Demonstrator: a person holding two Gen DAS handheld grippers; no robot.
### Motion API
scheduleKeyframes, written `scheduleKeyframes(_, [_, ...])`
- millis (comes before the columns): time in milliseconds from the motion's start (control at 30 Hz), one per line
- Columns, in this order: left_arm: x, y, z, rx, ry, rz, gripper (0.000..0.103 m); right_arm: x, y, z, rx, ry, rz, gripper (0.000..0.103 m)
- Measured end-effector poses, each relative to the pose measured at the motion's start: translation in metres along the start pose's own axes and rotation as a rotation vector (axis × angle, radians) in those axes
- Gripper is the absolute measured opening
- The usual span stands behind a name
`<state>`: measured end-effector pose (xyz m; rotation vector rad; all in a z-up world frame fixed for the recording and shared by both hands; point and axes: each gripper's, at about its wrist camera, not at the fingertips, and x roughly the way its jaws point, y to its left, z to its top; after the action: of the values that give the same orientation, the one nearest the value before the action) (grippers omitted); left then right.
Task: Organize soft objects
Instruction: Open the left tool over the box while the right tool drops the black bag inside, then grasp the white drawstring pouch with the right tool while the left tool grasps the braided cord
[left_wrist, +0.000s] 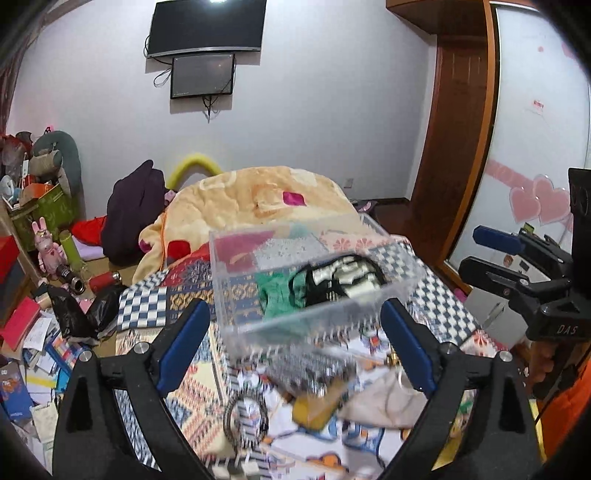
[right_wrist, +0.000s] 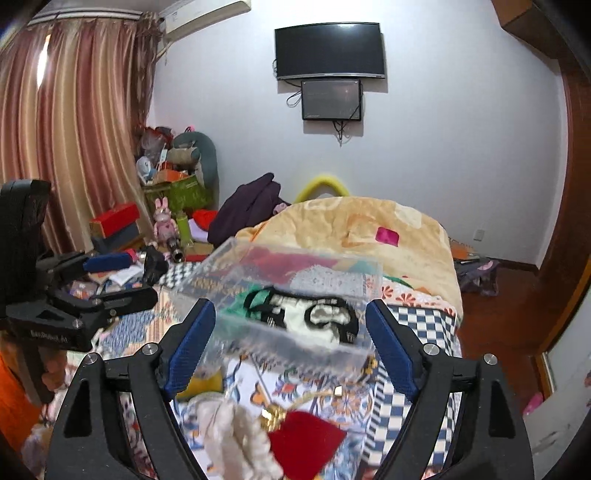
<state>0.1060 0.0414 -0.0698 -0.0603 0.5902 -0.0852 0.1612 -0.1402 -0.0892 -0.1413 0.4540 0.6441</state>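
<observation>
A clear plastic box (left_wrist: 258, 325) lies on the patterned bed cover, holding a green cloth (left_wrist: 275, 295) and a black-and-white sock (left_wrist: 343, 280). It also shows in the right wrist view (right_wrist: 236, 258), with the sock (right_wrist: 325, 317) inside. My left gripper (left_wrist: 295, 339) is open, with the box's near edge between its blue pads. My right gripper (right_wrist: 291, 339) is open around the box's near edge. In front lie a black-and-white hair tie (left_wrist: 245, 421), a beige cloth (left_wrist: 388, 402), a yellow item (left_wrist: 314, 406), a white fluffy cloth (right_wrist: 236, 435) and a red pouch (right_wrist: 306, 439).
A yellow blanket (left_wrist: 266, 195) is heaped at the far end of the bed, with a dark garment (left_wrist: 136, 206) beside it. Cluttered boxes, papers and toys (left_wrist: 44, 258) fill the floor on the left. A wardrobe door (left_wrist: 535, 147) stands on the right.
</observation>
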Motion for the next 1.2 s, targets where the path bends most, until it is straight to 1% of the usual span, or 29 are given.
scheduleKeyframes(100, [-0.005, 0.002, -0.018, 0.006, 0.028, 0.015, 0.096, -0.002, 0.007, -0.016, -0.014, 0.029, 0.006, 0.082])
scheduleKeyframes(200, [-0.004, 0.006, -0.036, -0.01, 0.065, 0.027, 0.097, -0.005, 0.011, -0.032, -0.009, 0.066, 0.026, 0.082])
scheduleKeyframes(267, [-0.001, 0.011, -0.051, -0.03, 0.102, 0.033, 0.097, 0.0, 0.015, -0.043, -0.005, 0.099, 0.038, 0.082])
scheduleKeyframes(467, [0.022, 0.035, -0.087, -0.112, 0.215, 0.085, 0.097, 0.017, 0.023, -0.07, 0.015, 0.193, 0.078, 0.082])
scheduleKeyframes(633, [0.036, 0.051, -0.107, -0.185, 0.254, 0.115, 0.097, 0.038, 0.02, -0.095, 0.032, 0.286, 0.074, 0.082])
scheduleKeyframes(667, [0.038, 0.052, -0.11, -0.192, 0.256, 0.115, 0.097, 0.04, 0.019, -0.097, 0.04, 0.29, 0.079, 0.082])
scheduleKeyframes(733, [0.042, 0.052, -0.114, -0.183, 0.261, 0.118, 0.092, 0.04, 0.018, -0.099, 0.05, 0.292, 0.099, 0.081])
scheduleKeyframes(767, [0.043, 0.051, -0.115, -0.175, 0.264, 0.12, 0.088, 0.04, 0.018, -0.099, 0.049, 0.289, 0.101, 0.076])
scheduleKeyframes(800, [0.045, 0.049, -0.115, -0.164, 0.269, 0.121, 0.084, 0.04, 0.019, -0.1, 0.044, 0.288, 0.104, 0.068])
scheduleKeyframes(833, [0.047, 0.048, -0.116, -0.159, 0.272, 0.118, 0.082, 0.04, 0.02, -0.1, 0.039, 0.291, 0.111, 0.063])
scheduleKeyframes(867, [0.049, 0.047, -0.116, -0.154, 0.271, 0.118, 0.081, 0.04, 0.02, -0.1, 0.036, 0.294, 0.121, 0.054])
scheduleKeyframes(900, [0.05, 0.045, -0.116, -0.145, 0.265, 0.123, 0.079, 0.04, 0.02, -0.101, 0.035, 0.295, 0.124, 0.048])
scheduleKeyframes(933, [0.051, 0.043, -0.115, -0.136, 0.261, 0.12, 0.078, 0.04, 0.021, -0.101, 0.032, 0.294, 0.125, 0.046])
scheduleKeyframes(1000, [0.054, 0.041, -0.114, -0.128, 0.251, 0.127, 0.072, 0.04, 0.022, -0.101, 0.027, 0.292, 0.122, 0.032])
scheduleKeyframes(1033, [0.055, 0.04, -0.114, -0.124, 0.247, 0.129, 0.07, 0.039, 0.022, -0.1, 0.027, 0.292, 0.125, 0.029])
scheduleKeyframes(1100, [0.055, 0.038, -0.113, -0.116, 0.239, 0.135, 0.057, 0.038, 0.024, -0.098, 0.032, 0.282, 0.128, 0.025])
scheduleKeyframes(1133, [0.055, 0.037, -0.112, -0.111, 0.234, 0.132, 0.052, 0.036, 0.024, -0.097, 0.033, 0.272, 0.127, 0.023])
scheduleKeyframes(1167, [0.055, 0.037, -0.112, -0.108, 0.233, 0.13, 0.043, 0.033, 0.024, -0.096, 0.033, 0.264, 0.126, 0.021])
scheduleKeyframes(1200, [0.054, 0.036, -0.111, -0.105, 0.233, 0.127, 0.036, 0.03, 0.024, -0.095, 0.034, 0.257, 0.126, 0.02])
